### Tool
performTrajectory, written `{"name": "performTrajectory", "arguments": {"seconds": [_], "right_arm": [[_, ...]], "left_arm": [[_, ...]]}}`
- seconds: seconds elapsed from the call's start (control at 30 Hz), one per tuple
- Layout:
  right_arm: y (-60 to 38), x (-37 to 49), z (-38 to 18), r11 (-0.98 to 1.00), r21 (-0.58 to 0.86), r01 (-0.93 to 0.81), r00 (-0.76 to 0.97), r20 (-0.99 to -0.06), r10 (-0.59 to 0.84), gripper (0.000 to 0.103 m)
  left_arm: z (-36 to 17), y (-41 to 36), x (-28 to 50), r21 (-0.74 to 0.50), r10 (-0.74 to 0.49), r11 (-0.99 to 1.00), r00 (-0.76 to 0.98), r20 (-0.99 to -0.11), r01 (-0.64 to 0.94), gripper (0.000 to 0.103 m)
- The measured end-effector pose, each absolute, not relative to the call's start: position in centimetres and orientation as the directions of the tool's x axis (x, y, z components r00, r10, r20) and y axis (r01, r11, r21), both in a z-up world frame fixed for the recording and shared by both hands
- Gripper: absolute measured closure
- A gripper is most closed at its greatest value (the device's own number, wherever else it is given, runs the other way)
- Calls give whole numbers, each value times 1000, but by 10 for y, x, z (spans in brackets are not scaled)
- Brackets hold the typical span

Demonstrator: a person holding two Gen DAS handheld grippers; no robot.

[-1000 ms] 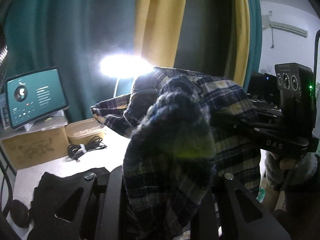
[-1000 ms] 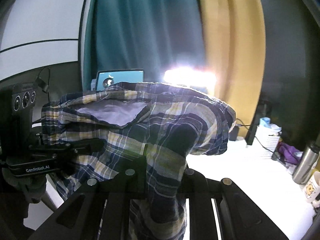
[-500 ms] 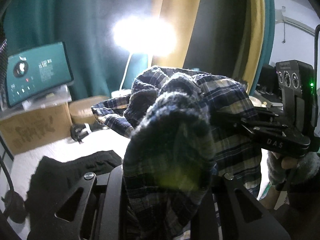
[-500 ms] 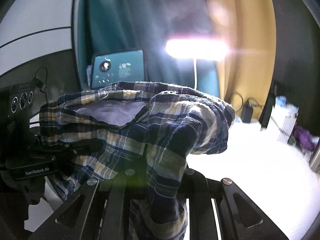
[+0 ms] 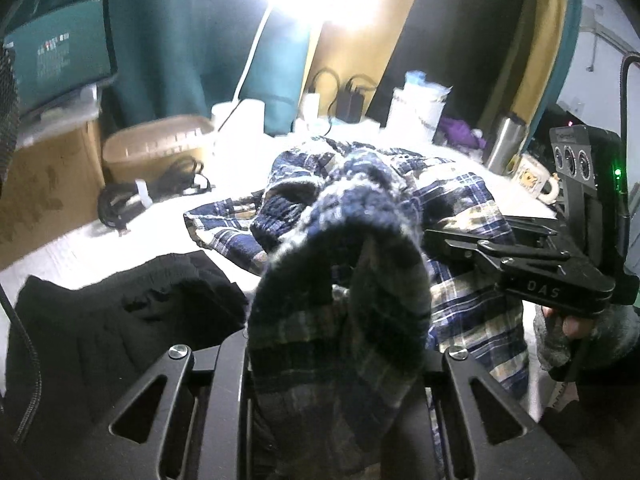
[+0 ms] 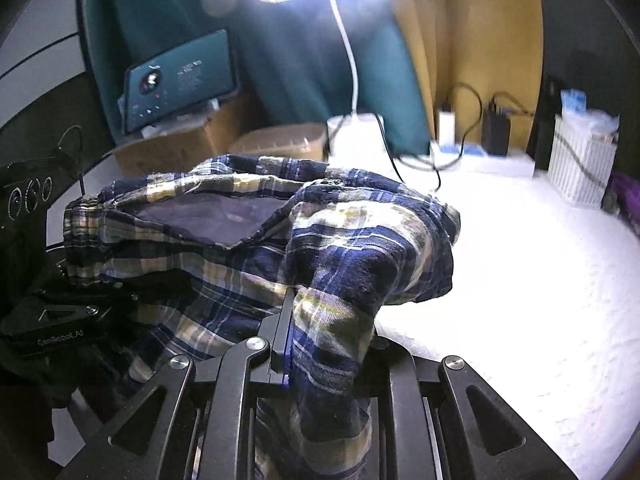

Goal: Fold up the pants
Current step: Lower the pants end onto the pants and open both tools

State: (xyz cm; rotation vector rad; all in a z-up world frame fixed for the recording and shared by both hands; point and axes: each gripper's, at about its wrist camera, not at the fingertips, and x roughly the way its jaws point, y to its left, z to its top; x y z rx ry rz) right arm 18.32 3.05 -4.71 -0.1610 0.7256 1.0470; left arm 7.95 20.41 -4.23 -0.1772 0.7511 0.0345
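pants: plaid pants (image 6: 352, 248), navy/cream check, soft flannel-like cloth, bunched w/ a paler lining patch showing; held up between both grippers, lower folds hanging just over the white worktop (image 6: 520, 280).
left gripper: left gripper (image 5: 340, 344) fingers pinching a thick wad of the plaid cloth; fabric drapes over & hides the tips.
right gripper: right gripper (image 6: 324, 336) jaws opening, cloth still between them; left finger edge shows beside the fabric.
open room: broad bare stretch of worktop to the right in the right wrist view; textured, brightly lit.
edges: back edge crowded w/ lamp base (image 6: 356, 136), chargers (image 6: 496, 128), white ribbed box (image 6: 580, 160).
left side: black garment (image 5: 120, 308), matte & crumpled, lying just beside the pants; coiled cable (image 5: 132, 196) and tan tub (image 5: 156, 144) behind it.
far right: steel tumbler (image 5: 506, 144), mug (image 5: 536, 178) near worktop edge.
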Motion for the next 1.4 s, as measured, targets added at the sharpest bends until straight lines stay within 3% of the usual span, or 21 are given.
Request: {"name": "performTrajectory", "arguments": {"seconds": [0.27, 0.37, 0.47, 0.53, 0.63, 0.8, 1.0, 1.4], "right_arm": [[27, 228, -88, 618, 250, -745, 292, -711, 640, 76], [23, 234, -93, 632, 234, -738, 306, -719, 624, 59], [20, 241, -96, 638, 245, -730, 303, -721, 623, 52], [19, 243, -93, 639, 243, -730, 306, -721, 622, 52], [18, 247, -90, 649, 235, -724, 324, -715, 620, 52], [14, 255, -80, 655, 239, -716, 346, -694, 632, 51], [25, 265, -85, 656, 230, -719, 340, -708, 620, 51], [31, 269, -94, 659, 224, -718, 332, -721, 608, 51]], "left_arm": [[-70, 231, 96, -180, -19, 967, 654, -757, -180, 79], [-73, 233, 100, -175, -18, 967, 632, -775, -187, 75], [-72, 238, 100, -183, -16, 961, 617, -787, -208, 65], [-66, 245, 98, -187, 2, 951, 609, -793, -247, 52], [-50, 253, 90, -188, 32, 942, 631, -775, -279, 42], [-26, 261, 86, -130, 96, 950, 664, -741, -283, 40], [-50, 277, 111, -62, 150, 946, 602, -785, -317, 40], [-74, 295, 130, -69, 148, 940, 583, -799, -333, 30]]}}
